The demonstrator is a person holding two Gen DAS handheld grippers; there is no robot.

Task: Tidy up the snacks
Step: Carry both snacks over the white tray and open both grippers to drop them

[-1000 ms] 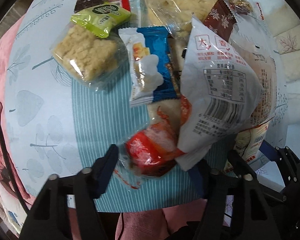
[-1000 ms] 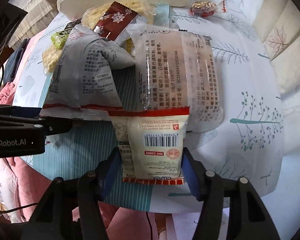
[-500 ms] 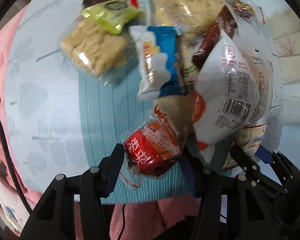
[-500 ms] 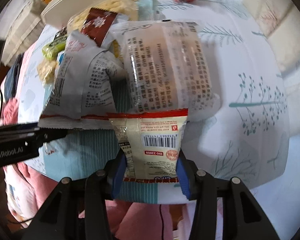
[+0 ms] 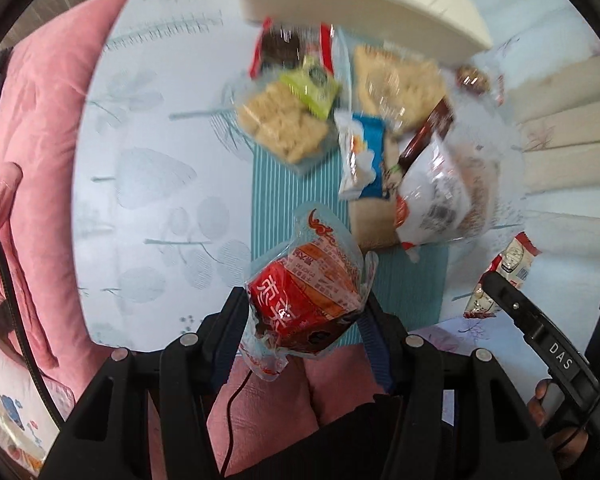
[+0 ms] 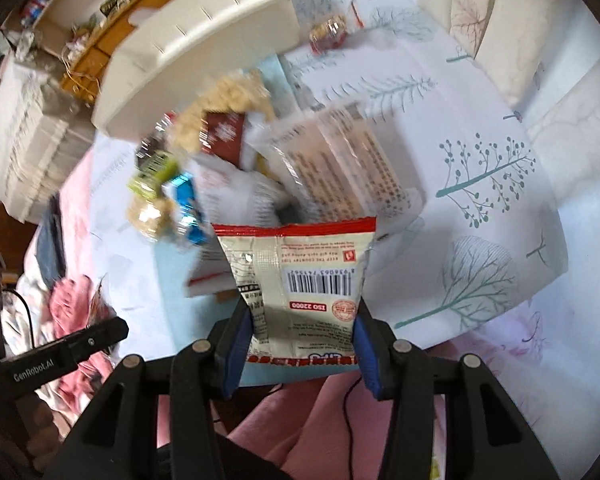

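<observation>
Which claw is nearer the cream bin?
Too close to call. Left claw, shut on the red snack, and right claw, shut on the barcode packet, both sit across the snack pile from the bin.
</observation>
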